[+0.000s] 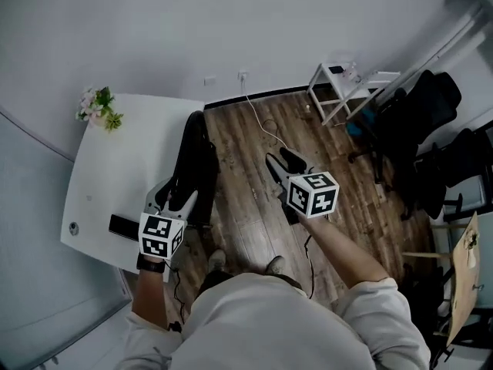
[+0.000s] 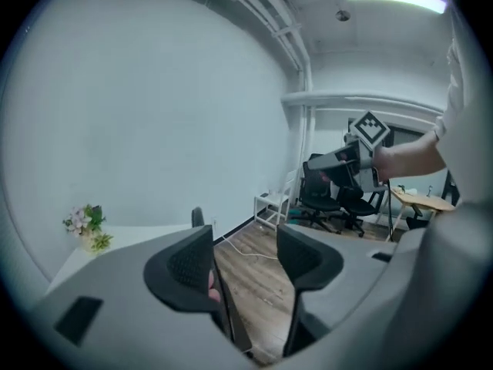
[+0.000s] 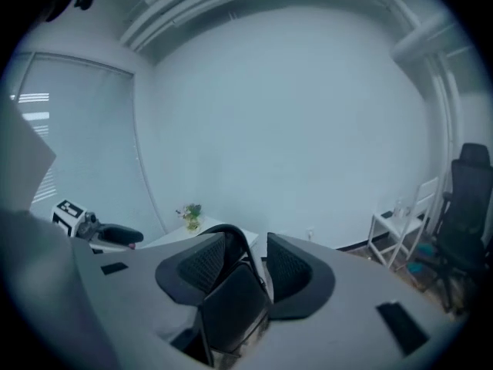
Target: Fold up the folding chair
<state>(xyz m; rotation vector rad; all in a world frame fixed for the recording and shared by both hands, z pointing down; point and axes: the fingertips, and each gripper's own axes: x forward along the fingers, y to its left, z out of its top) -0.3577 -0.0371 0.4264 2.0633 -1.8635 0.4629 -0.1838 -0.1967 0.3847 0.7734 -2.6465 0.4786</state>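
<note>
Since the folding chair (image 1: pixel 196 168) looked collapsed flat beside the table (image 1: pixel 115 183), I judged folding done; left gripper (image 1: pixel 177 196) and right gripper (image 1: pixel 283 163) jaws stood apart, empty.

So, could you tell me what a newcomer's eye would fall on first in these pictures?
Probably the black folding chair, which looks folded up and stands beside the white table at the left of the head view. Next come the left gripper, close by the chair, and the right gripper, out over the wood floor. A small bunch of flowers sits on the table's far corner.
</note>
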